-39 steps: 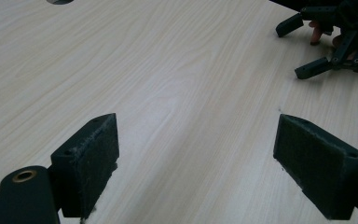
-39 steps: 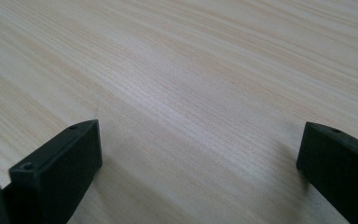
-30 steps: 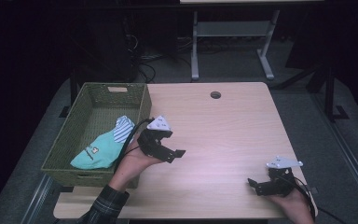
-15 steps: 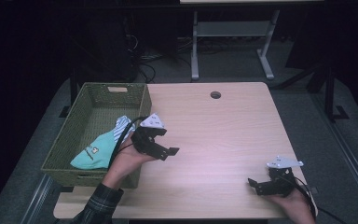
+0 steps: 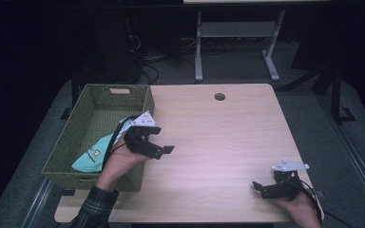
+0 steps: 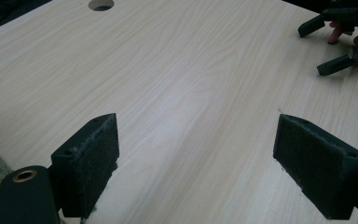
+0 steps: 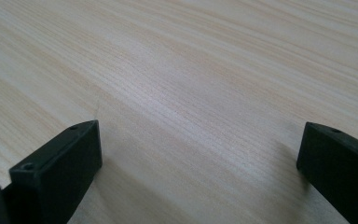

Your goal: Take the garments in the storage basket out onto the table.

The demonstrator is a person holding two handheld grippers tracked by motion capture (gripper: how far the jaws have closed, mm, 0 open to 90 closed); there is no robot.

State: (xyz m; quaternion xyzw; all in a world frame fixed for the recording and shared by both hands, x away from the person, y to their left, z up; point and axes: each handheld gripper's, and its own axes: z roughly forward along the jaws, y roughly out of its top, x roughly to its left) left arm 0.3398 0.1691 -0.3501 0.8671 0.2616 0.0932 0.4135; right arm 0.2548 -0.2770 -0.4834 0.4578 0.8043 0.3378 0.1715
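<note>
Sock (image 5: 91,156) lies in green basket (image 5: 100,102) on pale wooden table (image 5: 218,137)

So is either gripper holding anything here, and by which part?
Nothing is held. The left gripper has its jaws wide apart over bare table, and the right gripper is open too. The teal cloth lies in the basket.

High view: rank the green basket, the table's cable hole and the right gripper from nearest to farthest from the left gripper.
From the left gripper:
1. Green basket, directly beside it on its left.
2. Cable hole, toward the table's far edge.
3. Right gripper, at the near right corner.
</note>
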